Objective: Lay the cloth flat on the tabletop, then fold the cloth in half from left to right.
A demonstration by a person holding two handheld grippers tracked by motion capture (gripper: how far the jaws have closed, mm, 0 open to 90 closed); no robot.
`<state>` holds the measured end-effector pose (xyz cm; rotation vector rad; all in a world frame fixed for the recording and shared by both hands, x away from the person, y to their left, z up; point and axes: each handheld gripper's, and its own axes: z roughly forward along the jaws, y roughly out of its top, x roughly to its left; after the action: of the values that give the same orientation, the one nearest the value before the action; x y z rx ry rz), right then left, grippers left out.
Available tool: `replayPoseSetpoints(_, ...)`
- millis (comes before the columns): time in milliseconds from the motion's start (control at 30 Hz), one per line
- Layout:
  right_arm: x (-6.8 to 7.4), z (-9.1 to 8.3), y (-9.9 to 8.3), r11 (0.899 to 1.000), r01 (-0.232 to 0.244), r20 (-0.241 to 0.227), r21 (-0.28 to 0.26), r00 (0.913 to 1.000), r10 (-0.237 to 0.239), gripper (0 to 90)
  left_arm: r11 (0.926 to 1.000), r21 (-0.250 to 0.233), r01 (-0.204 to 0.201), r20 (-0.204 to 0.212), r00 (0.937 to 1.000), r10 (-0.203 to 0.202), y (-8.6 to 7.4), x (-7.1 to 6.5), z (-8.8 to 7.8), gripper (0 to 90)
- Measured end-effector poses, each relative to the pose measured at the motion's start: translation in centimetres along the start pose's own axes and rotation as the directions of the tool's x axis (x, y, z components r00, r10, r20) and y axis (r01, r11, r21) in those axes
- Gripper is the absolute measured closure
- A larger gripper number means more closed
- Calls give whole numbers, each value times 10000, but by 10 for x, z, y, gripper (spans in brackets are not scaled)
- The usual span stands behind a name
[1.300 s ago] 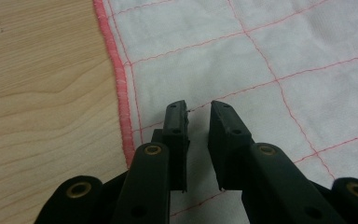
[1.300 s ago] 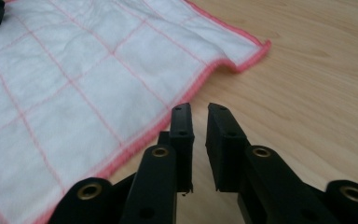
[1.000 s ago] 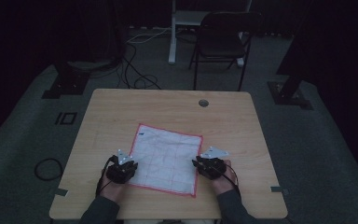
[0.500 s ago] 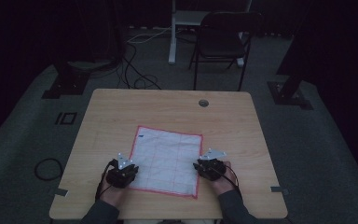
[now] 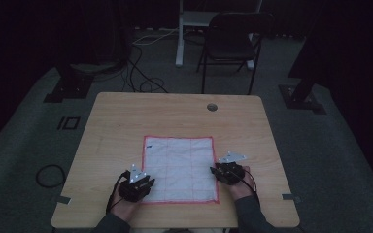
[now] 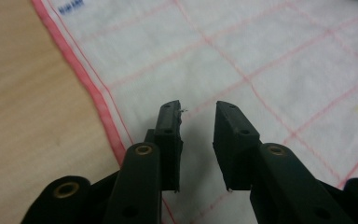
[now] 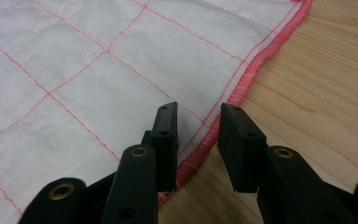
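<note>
White cloth (image 5: 178, 167), pink-hemmed and gridded, lies flat on the wooden table (image 5: 126, 116), near the person's edge. Left gripper (image 5: 137, 183) at its near-left hem: jaws apart, just been opening, nothing between; its own view shows a blue mark by the hem. Right gripper (image 5: 229, 171) at the right hem, jaws apart, opening, straddling the edging. Bare tabletop beyond.

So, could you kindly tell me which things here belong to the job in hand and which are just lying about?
Part of the job:
- white cloth with red grid, flat on the table
- left tongs, open at its left edge
- right tongs, open at its right edge

Lying about:
- folding chair
- floor cables
</note>
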<state>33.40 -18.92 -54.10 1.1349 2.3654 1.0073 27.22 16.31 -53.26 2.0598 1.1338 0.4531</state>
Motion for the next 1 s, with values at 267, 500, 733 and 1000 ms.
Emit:
replayPoseSetpoints(267,1,-1,0,10000,38,65,66,10000,-38,685,9973,-512,518,-563,9969,-547,7,18,-2,688)
replayPoseSetpoints(500,0,-2,-1,10000,-1,70,30,10000,0,683,9923,-646,1054,-890,9898,-1110,6,36,2,669)
replayPoseSetpoints(733,0,-2,-2,10000,4,105,43,9999,-4,678,9890,-794,1250,-1078,9852,-1332,8,42,8,629)
replayPoseSetpoints(1000,0,-2,-2,9999,-106,143,12,9998,106,653,9887,-711,1323,-1236,9824,-1403,11,42,17,577)
